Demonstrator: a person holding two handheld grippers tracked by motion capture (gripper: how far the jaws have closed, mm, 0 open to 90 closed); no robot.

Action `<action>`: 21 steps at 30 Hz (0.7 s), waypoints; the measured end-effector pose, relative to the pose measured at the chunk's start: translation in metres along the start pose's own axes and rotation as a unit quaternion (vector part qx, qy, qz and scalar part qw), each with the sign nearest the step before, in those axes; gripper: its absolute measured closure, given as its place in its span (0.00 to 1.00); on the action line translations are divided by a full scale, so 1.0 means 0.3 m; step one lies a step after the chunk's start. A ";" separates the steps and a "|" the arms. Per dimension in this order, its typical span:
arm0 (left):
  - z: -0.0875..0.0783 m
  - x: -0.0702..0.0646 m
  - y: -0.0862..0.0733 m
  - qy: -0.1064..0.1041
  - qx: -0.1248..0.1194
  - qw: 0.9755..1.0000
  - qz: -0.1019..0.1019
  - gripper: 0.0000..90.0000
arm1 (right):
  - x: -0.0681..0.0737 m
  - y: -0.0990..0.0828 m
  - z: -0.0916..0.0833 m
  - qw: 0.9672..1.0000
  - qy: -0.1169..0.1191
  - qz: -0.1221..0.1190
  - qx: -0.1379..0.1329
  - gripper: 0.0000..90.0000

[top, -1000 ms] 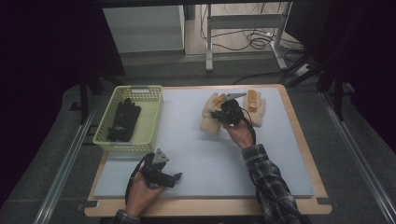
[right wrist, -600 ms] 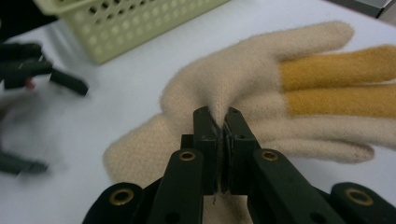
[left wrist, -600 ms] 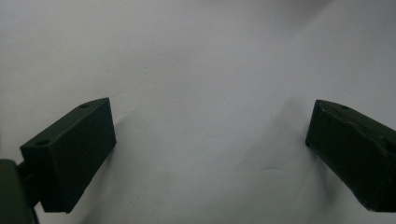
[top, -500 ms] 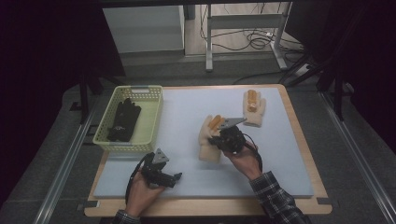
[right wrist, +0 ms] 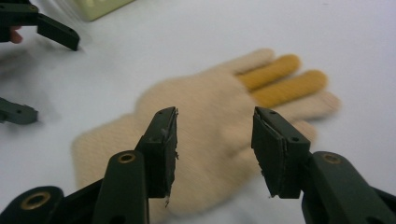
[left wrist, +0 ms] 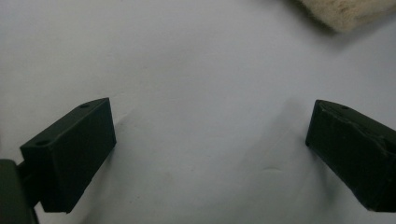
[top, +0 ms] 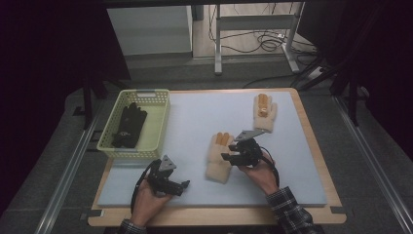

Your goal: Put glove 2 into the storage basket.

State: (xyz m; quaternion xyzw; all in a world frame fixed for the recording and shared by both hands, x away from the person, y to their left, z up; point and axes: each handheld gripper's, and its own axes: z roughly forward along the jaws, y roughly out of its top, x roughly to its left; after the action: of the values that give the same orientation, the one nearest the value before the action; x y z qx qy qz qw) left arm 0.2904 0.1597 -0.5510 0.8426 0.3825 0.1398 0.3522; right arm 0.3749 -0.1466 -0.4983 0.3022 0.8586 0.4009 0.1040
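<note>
**A:** What does the nearer glove (top: 218, 156) look like?

**B:** Cream, fuzzy knit, flat on the pale blue mat (top: 195, 122), with two mustard-yellow fingers. It lies mid-table, just beside the right gripper (top: 233, 151).

**A:** Is it held?

**B:** No. The right gripper's black jaws have just been opening; they stand apart above the palm, with nothing pinched. The left gripper (top: 181, 184) rests at the near edge, its jaws spread wide over bare mat.

**A:** Anything else?

**B:** A matching glove (top: 264, 112) lies farther back. A pale green lattice plastic basket (top: 155, 127) holds black gloves (top: 128, 125).
</note>
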 end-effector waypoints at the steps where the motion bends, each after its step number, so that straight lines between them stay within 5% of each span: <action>1: 0.000 0.000 0.000 0.000 0.000 1.000 0.000 0.02 | -0.008 -0.005 -0.007 1.000 -0.003 0.003 0.000 0.58; 15: 0.000 0.000 0.000 0.000 0.000 1.000 0.000 0.02 | -0.160 -0.053 -0.073 0.998 -0.056 0.034 -0.006 0.74; 21: 0.000 0.000 0.000 0.000 0.000 1.000 0.000 0.02 | -0.255 -0.061 -0.107 0.994 -0.094 0.052 -0.006 0.84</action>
State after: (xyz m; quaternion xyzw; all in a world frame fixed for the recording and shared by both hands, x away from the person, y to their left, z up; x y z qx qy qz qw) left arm 0.2905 0.1597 -0.5511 0.8425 0.3826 0.1399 0.3525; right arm 0.4142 -0.2219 -0.4956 0.3826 0.8255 0.3805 0.1652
